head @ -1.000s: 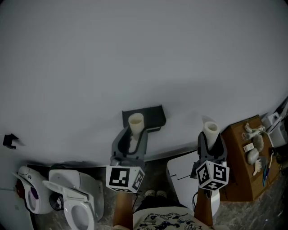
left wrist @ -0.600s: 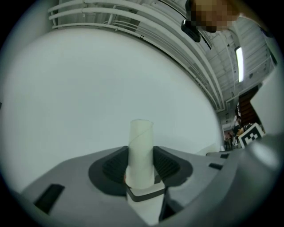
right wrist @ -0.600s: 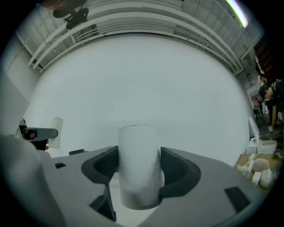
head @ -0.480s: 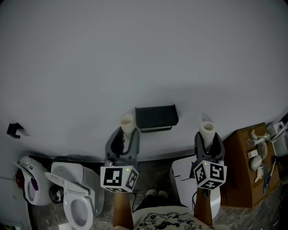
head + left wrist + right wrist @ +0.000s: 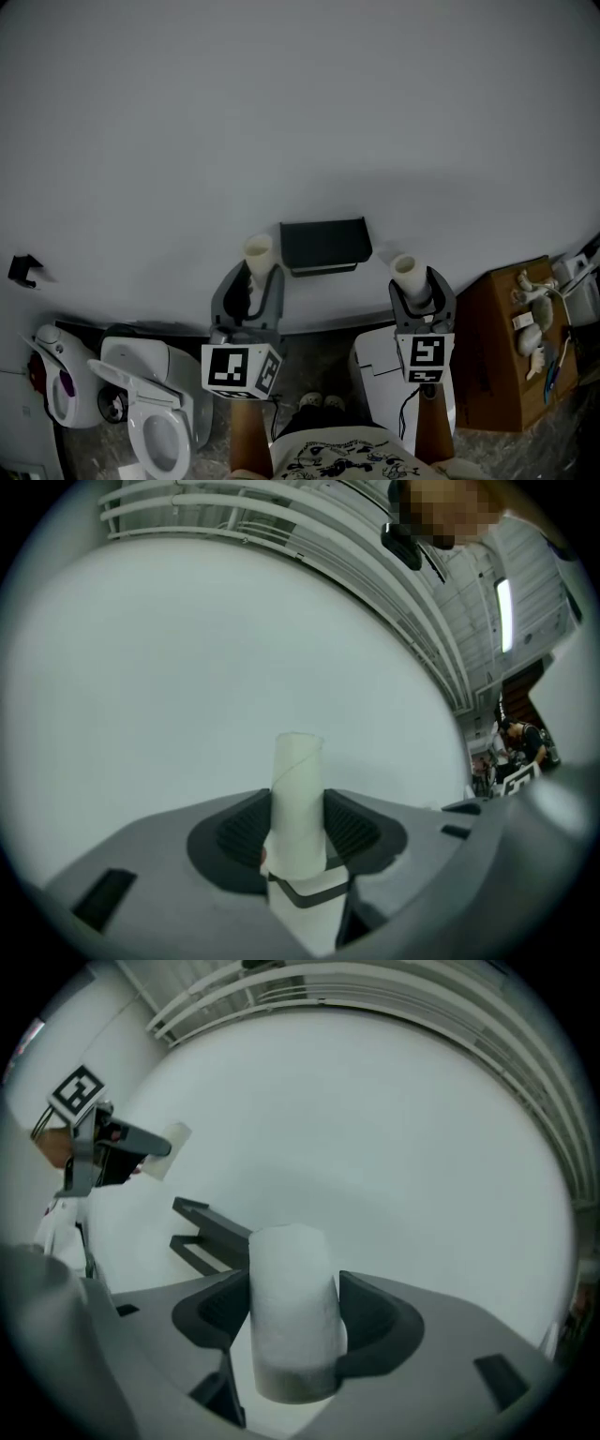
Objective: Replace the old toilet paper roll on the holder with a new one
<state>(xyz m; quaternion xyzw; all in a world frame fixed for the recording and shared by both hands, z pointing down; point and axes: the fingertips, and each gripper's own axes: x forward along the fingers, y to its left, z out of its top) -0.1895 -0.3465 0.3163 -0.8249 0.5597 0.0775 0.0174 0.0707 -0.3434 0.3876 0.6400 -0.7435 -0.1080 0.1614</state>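
Flanking the black holder (image 5: 325,246) at centre frame, the left gripper (image 5: 251,286) clamps a cardboard tube (image 5: 258,254), the right gripper (image 5: 419,292) a toilet paper roll (image 5: 405,270).

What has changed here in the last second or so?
The left tool, gripping the tube, drew away from the holder and now sits clear to its left. The right tool, gripping the roll, moved in closer to the holder and twisted round. Both grips stayed the same, and the holder is still fixed on the wall.
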